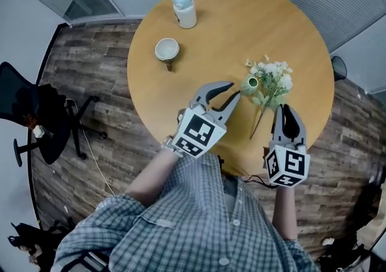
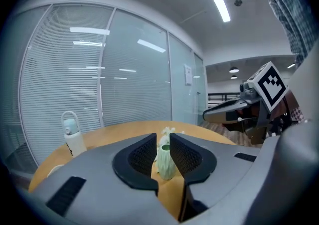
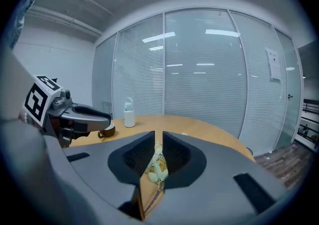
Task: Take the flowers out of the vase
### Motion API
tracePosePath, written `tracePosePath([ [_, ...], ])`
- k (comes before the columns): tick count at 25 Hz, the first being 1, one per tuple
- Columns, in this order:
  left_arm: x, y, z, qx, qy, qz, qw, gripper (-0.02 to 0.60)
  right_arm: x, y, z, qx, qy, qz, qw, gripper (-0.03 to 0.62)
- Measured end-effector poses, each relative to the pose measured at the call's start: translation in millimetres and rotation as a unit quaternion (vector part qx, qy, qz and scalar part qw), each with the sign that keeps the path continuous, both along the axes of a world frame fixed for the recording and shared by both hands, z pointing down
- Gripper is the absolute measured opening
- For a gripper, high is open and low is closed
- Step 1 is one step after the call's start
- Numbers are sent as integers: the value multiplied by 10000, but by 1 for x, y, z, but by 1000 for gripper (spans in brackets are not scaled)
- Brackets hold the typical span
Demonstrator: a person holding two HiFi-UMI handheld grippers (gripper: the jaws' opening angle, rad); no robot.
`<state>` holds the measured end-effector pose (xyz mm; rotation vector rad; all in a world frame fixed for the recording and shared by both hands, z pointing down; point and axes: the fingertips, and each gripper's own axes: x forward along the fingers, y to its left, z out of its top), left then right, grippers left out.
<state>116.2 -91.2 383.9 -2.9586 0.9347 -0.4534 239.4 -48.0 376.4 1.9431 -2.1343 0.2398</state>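
1. Worktop [image 1: 241, 23]: round, wooden. The vase [image 1: 250, 84] stands upright on it and is taken as the landmark below.
2. Left tool [image 1: 235, 89]: held above the worktop on the near left of the vase and aimed at it. In the left gripper view the jaws are seen a narrow gap apart. The vase [image 2: 165, 161] shows through that gap, beyond the tips. Nothing is gripped.
3. Right tool [image 1: 286, 110]: held on the near right of the vase. The jaws are drawn almost together, with only a slit left. Nothing is pinched.
4. Flowers [image 1: 272, 78]: laid flat on the worktop just to the right of the vase, apparently touching it or nearly so. They are judged already out of it.
5. Key relation: the long axis of the bunch runs from the blooms beside the vase back along the stems toward the person. The stem ends lie between the two tools. The flowers [image 3: 158, 166] are seen in line with the right tool's slit, so that tool is judged the nearer one for any further pick. The left tool is better placed for the vase.
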Motion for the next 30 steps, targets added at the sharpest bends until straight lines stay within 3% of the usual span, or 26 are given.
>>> tracePosePath([
  [9, -21, 22, -38, 169, 214, -31, 9996, 9, -10, 23, -31, 419, -39, -80, 9991, 25],
  [19, -44, 36, -49, -7, 427, -301, 9986, 8, -13, 34, -45, 577, -331, -101, 9977, 17],
  [30, -51, 44, -59, 1, 595, -634, 9962, 8, -14, 35, -48, 692, -181, -367, 9968, 15],
])
